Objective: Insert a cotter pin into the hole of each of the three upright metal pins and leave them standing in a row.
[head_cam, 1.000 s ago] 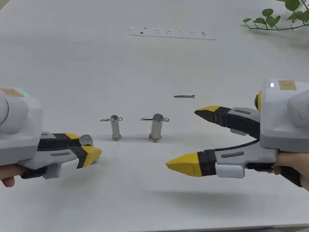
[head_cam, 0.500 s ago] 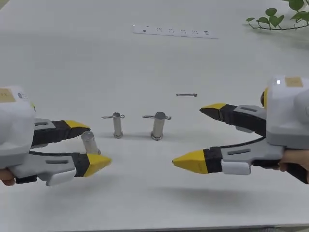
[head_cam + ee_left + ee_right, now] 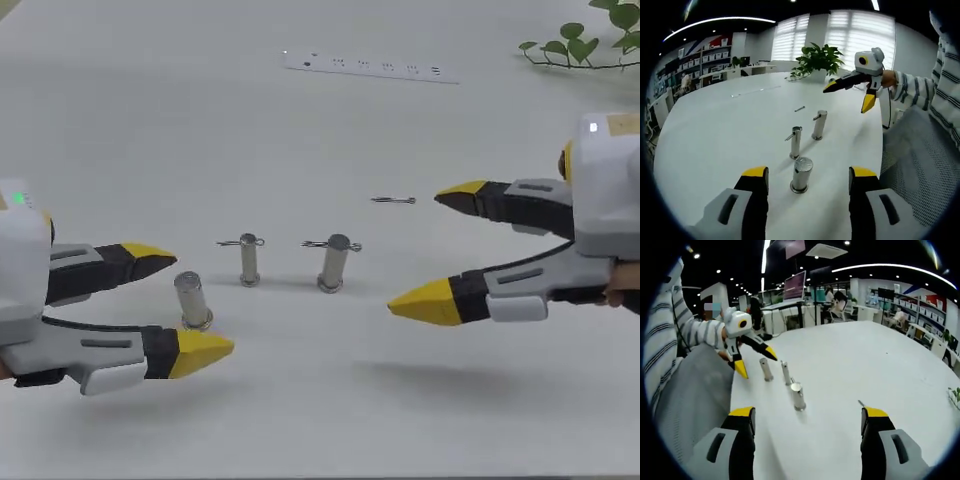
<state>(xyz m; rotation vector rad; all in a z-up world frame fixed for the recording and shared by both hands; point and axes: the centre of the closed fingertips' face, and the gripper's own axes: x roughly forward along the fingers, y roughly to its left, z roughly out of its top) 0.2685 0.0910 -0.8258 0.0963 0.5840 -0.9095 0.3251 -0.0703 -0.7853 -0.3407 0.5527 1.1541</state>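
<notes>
The bare pin stands upright on the table with no cotter pin through it, between the spread jaws of the left hand-held gripper. The left gripper view shows a gap on each side of it, so that gripper is open and touches nothing. To the right of the bare pin and slightly farther from the person stands the middle pin, then the end pin, each with a cotter pin across its top. The loose cotter pin lies flat, well right of the bare pin and farther back, beyond the end pin. The right hand-held gripper hovers wide open and empty, farther right again, its upper tip near the loose cotter pin. That cotter pin looks like thin, light wire, likely to skid or flick away. It is probably best pinched at its looped end so the legs stay free for the hole. The bare pin looks stiff, smooth and easy to topple on its small foot, so it likely wants a hold low on the shaft. Far behind the bare pin lie a power strip and a plant.
</notes>
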